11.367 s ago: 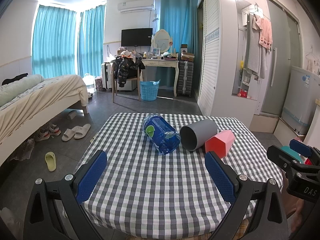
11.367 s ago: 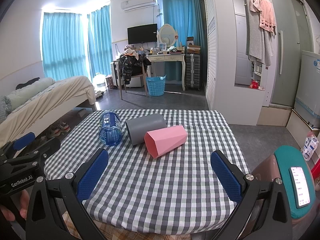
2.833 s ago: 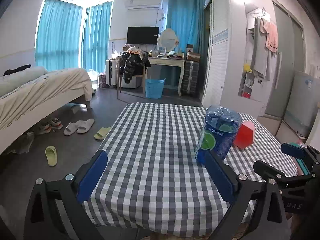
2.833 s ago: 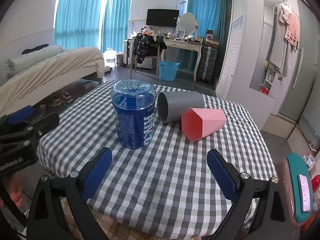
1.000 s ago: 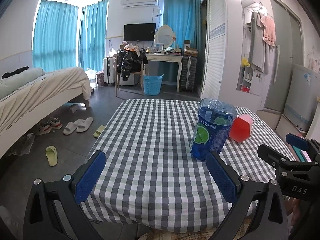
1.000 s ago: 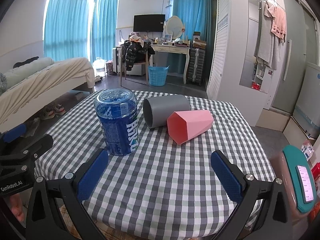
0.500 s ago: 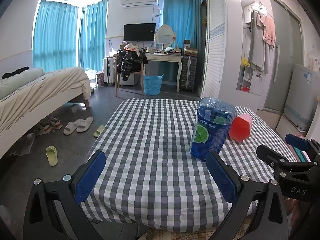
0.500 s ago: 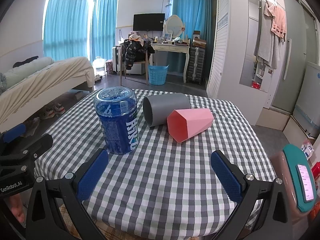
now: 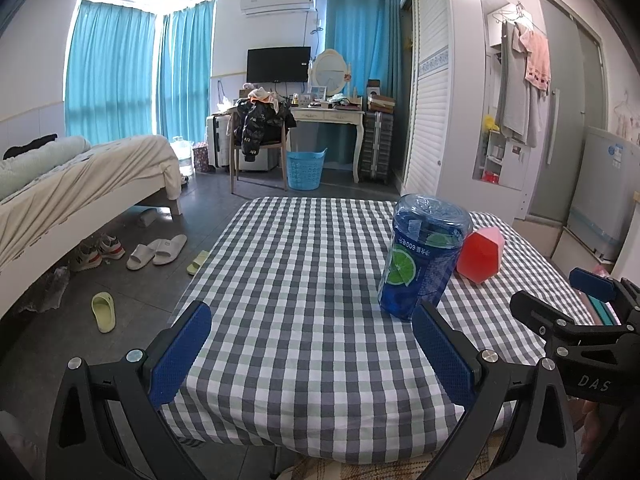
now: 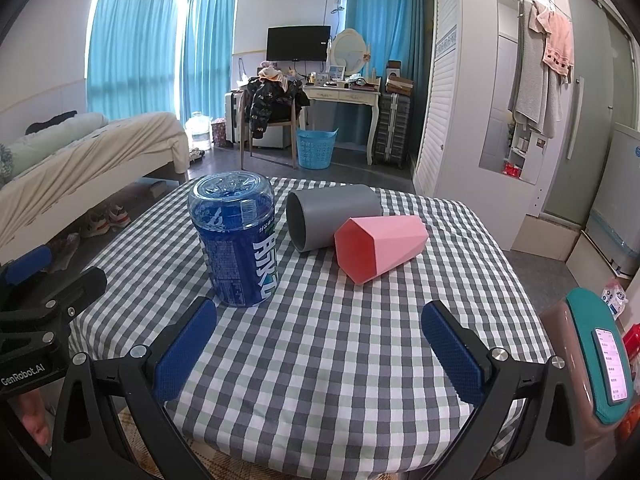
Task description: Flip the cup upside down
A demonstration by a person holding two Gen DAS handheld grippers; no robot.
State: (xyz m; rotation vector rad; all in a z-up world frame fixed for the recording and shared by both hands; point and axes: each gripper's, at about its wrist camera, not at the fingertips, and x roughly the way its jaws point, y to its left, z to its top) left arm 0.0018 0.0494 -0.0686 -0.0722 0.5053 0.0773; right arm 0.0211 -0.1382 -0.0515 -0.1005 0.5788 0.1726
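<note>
- Checked tablecloth (image 10: 340, 360): blue cup (image 10: 236, 240) stands left of my grey cup (image 10: 332, 216), long axis vertical, base up, mouth down.
- Left gripper (image 9: 308, 356), right gripper (image 10: 320, 352): jaws spread, holding nothing.

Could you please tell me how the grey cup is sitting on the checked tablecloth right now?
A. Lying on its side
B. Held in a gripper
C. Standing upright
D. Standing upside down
A: the grey cup lies on its side beside the pink cup, its open mouth facing the camera.

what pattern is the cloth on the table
A grey, white and pale green check on the tablecloth, clearest in the right wrist view.
</note>
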